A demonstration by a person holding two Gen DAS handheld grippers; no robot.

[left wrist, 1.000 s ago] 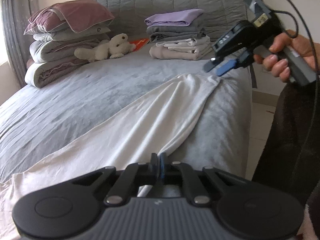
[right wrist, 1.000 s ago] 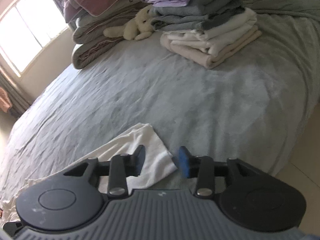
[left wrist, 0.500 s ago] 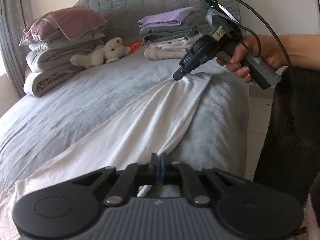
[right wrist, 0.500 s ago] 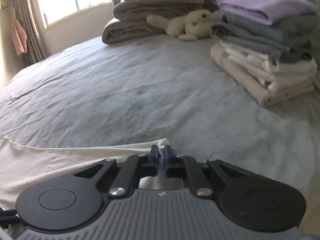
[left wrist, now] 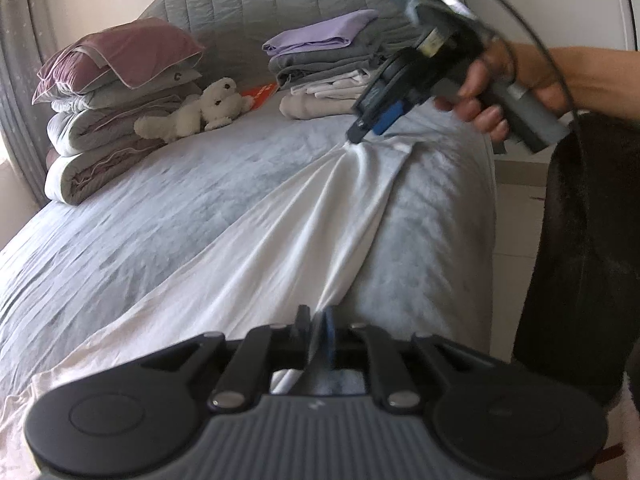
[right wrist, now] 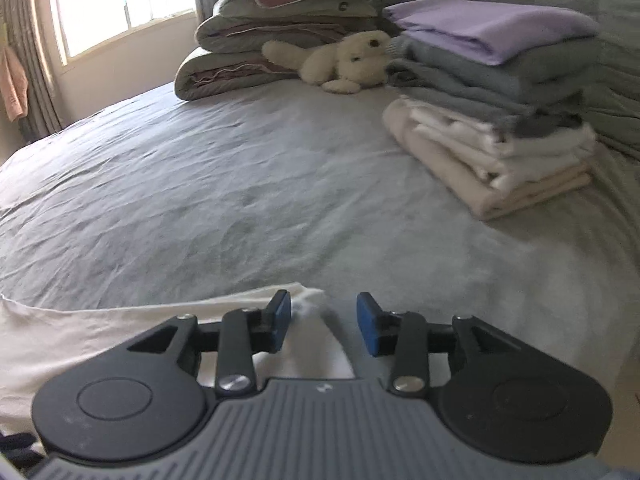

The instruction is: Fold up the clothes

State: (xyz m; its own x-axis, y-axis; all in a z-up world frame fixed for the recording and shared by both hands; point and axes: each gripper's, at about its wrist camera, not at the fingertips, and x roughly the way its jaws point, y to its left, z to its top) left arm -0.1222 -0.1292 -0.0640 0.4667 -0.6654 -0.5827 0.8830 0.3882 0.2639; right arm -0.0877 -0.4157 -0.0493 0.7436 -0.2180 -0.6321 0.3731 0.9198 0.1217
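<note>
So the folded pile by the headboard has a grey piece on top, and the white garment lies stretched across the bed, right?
Not quite. The top piece of the folded pile is lilac, with grey pieces under it; the right wrist view shows this clearly. The white garment does lie stretched across the bed.

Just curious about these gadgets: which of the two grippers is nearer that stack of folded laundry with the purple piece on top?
Right. The right gripper sits at the white cloth's far corner, just short of the folded stack. The left gripper is at the cloth's near end, farther back.
</note>
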